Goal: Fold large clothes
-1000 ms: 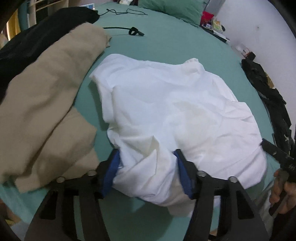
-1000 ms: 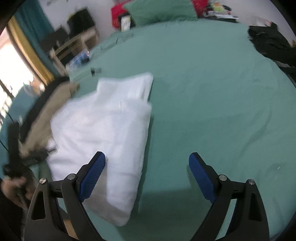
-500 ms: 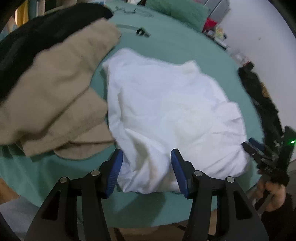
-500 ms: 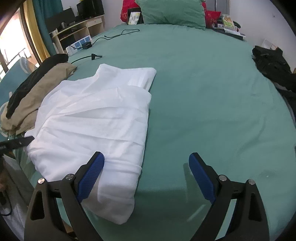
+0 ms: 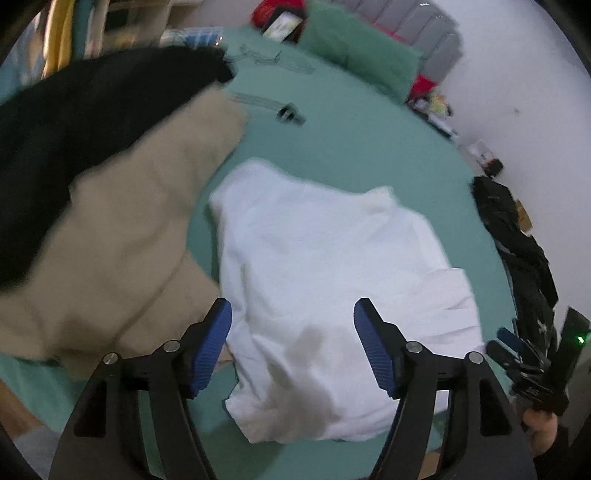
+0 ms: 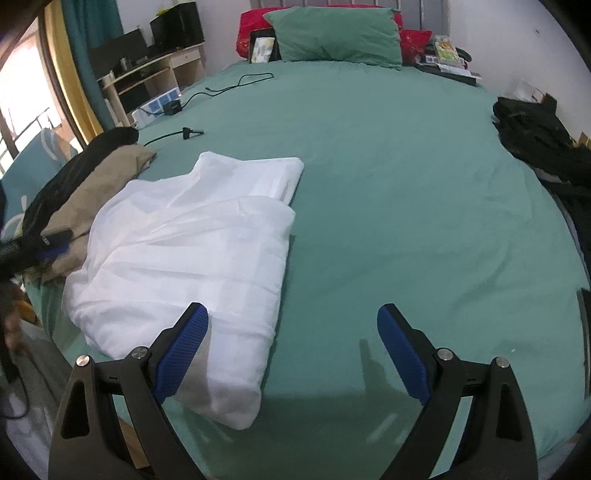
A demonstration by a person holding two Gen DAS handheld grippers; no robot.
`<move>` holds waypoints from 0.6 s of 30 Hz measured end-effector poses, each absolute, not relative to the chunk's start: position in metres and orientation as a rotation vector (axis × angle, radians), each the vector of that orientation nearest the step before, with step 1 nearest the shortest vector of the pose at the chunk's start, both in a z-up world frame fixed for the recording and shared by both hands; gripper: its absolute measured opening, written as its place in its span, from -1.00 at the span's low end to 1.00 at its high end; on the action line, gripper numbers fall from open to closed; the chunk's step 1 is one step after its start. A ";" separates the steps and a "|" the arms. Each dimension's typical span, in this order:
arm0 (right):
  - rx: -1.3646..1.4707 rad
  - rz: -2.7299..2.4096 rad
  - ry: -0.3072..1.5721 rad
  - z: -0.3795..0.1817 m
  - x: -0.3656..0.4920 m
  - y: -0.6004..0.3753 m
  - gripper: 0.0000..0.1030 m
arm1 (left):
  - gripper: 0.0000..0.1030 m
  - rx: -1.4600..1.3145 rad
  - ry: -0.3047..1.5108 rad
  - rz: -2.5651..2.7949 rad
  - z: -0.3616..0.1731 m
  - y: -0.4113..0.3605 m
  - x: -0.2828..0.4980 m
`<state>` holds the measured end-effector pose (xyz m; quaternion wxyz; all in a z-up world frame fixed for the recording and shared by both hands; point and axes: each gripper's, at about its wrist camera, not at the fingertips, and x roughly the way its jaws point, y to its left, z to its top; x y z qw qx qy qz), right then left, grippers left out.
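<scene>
White garment [image 6: 192, 258]: folded into a rough rectangle, lying on the green bedsheet [image 6: 406, 184] near the bed's front-left edge; a narrower folded portion projects at its far end; surface creased, near corner bulging slightly over the edge
White garment, left wrist view [image 5: 332, 288]: lies flat and crumpled directly ahead of my left fingers; view is motion-blurred
My left gripper [image 5: 291, 343]: jaws parted, blue pads spread to either side of the garment's near portion, gripping nothing; whether the pads touch the cloth I cannot tell
My right gripper [image 6: 293, 350]: jaws spread wide, empty; left pad sits over the garment's near right corner, right pad over bare sheet
Beige garment [image 5: 110, 229]: heaped just left of the white one, edges close or touching near my left pad
Black garment [image 5: 85, 122]: piled behind and partly under the beige one
Black clothes [image 6: 535, 136]: bundled at the bed's far right side, well apart from the white garment
Black cable [image 6: 236, 83]: lying loose on the sheet beyond the garment
Green pillow [image 6: 336, 35]: at the head of the bed, red cushion [image 6: 413, 38] behind it
</scene>
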<state>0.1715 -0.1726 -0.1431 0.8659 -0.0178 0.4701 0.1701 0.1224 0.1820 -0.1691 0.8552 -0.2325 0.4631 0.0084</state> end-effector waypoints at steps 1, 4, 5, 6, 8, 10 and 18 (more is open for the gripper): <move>-0.028 0.352 0.988 -0.144 0.174 -0.175 0.78 | 0.42 -0.517 0.987 0.017 -0.178 0.185 0.124; 0.003 0.344 0.996 -0.147 0.180 -0.182 0.78 | 0.47 -0.652 1.011 0.000 -0.203 0.195 0.125; 0.022 0.346 0.997 -0.148 0.181 -0.185 0.78 | 0.49 -0.683 0.998 -0.005 -0.205 0.197 0.125; 0.050 0.351 1.001 -0.149 0.183 -0.188 0.78 | 0.55 -0.714 0.989 -0.023 -0.207 0.198 0.126; 0.112 0.360 1.013 -0.152 0.189 -0.194 0.78 | 0.57 -0.779 0.989 -0.087 -0.211 0.198 0.129; 0.154 0.364 1.026 -0.157 0.192 -0.198 0.78 | 0.58 -0.861 0.997 -0.168 -0.217 0.195 0.134; 0.182 0.364 1.060 -0.169 0.195 -0.202 0.78 | 0.71 -0.739 1.068 -0.340 -0.213 0.135 0.151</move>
